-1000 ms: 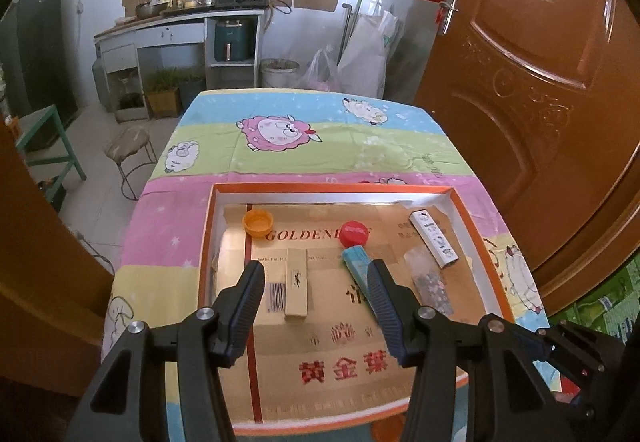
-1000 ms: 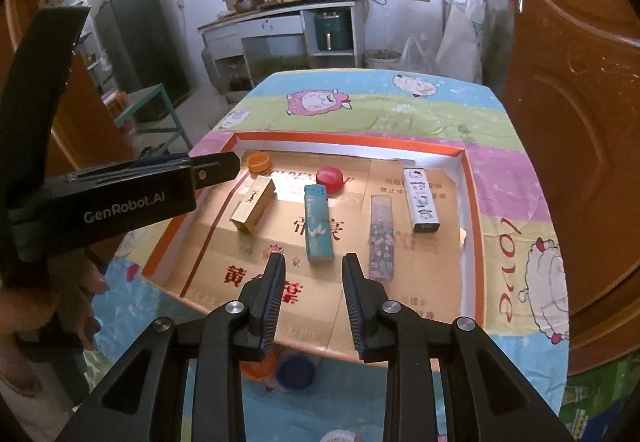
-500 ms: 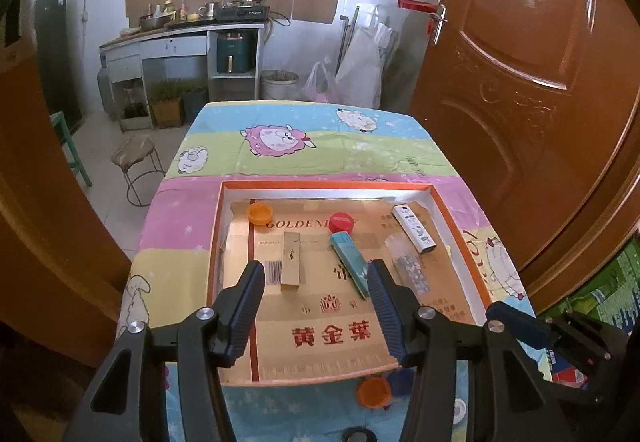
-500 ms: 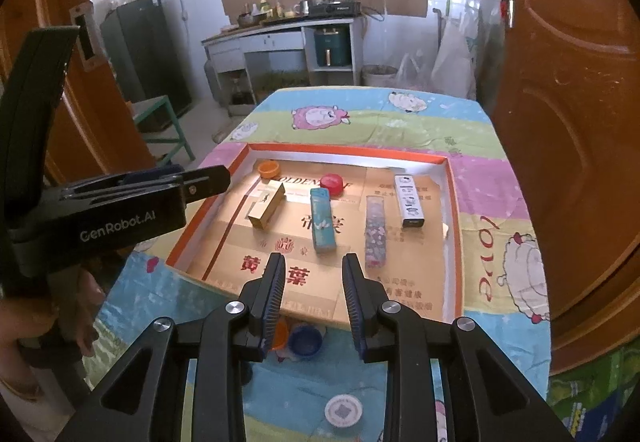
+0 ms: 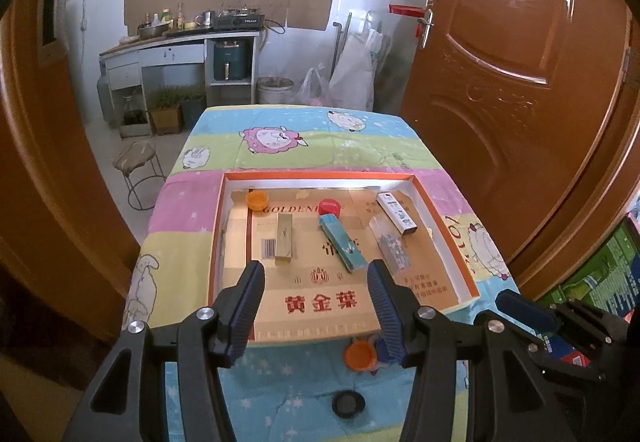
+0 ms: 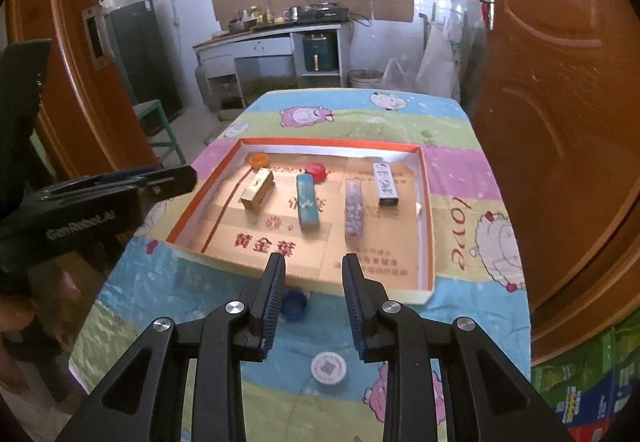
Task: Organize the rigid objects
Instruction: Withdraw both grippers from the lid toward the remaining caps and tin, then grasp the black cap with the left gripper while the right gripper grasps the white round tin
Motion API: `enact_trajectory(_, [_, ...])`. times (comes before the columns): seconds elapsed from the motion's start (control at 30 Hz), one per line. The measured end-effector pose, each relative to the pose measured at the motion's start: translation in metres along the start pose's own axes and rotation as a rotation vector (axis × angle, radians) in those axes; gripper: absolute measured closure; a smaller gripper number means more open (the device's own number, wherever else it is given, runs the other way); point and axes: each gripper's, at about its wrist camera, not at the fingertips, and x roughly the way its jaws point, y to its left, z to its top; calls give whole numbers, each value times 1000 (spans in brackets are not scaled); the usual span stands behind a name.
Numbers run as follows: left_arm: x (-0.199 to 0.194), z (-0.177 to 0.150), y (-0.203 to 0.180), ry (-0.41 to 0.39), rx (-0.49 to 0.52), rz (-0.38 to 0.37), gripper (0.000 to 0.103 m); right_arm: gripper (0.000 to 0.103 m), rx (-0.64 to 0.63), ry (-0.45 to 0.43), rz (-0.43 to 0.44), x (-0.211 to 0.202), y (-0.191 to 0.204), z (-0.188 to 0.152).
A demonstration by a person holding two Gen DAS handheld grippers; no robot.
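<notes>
An orange-rimmed tray (image 5: 218,234) (image 6: 426,202) lies on the cartoon tablecloth. In it are an orange cap (image 5: 256,201), a gold box (image 5: 285,238) (image 6: 258,188), a red cap (image 5: 330,207), a teal box (image 5: 342,242) (image 6: 307,202), a clear patterned box (image 5: 390,246) (image 6: 354,210) and a white box (image 5: 397,212) (image 6: 385,184). My left gripper (image 5: 315,270) hangs open over the tray's near edge, holding nothing. My right gripper (image 6: 314,262) also stands open, its jaws narrowly apart and bare, above the same edge.
On the cloth in front of the tray lie an orange cap (image 5: 360,356), a blue cap (image 6: 294,304), a black disc (image 5: 348,404) and a white disc (image 6: 329,368). Brown doors flank the table. A hand (image 6: 24,302) holds the left gripper's body (image 6: 100,198).
Both grippers have drawn back from the tray and risen a little. The near strip of cloth with the loose caps and discs has come into view. Neither gripper's opening has changed.
</notes>
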Motion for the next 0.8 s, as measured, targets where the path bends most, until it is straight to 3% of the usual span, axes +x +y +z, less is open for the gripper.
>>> enact_trajectory(0.6, [-8,-56,-9,16,20,-63,50,73,39,59,-26,-4,-15,-52])
enact_trajectory(0.63, [-7,-60,-10,20,25,-65,50,70,38,65,-24,-2,-14,-55])
enact_trajectory(0.67, [-5,-64,-11,26,30,-68,50,51,38,71,-23,0,-14,-58])
enact_trajectory(0.73, [-1,-72,-12,37,33,-75,50,33,35,77,-17,3,-13,-64])
enact_trajectory(0.8, [2,-80,-12,46,32,-80,50,33,31,83,-11,5,-12,-69])
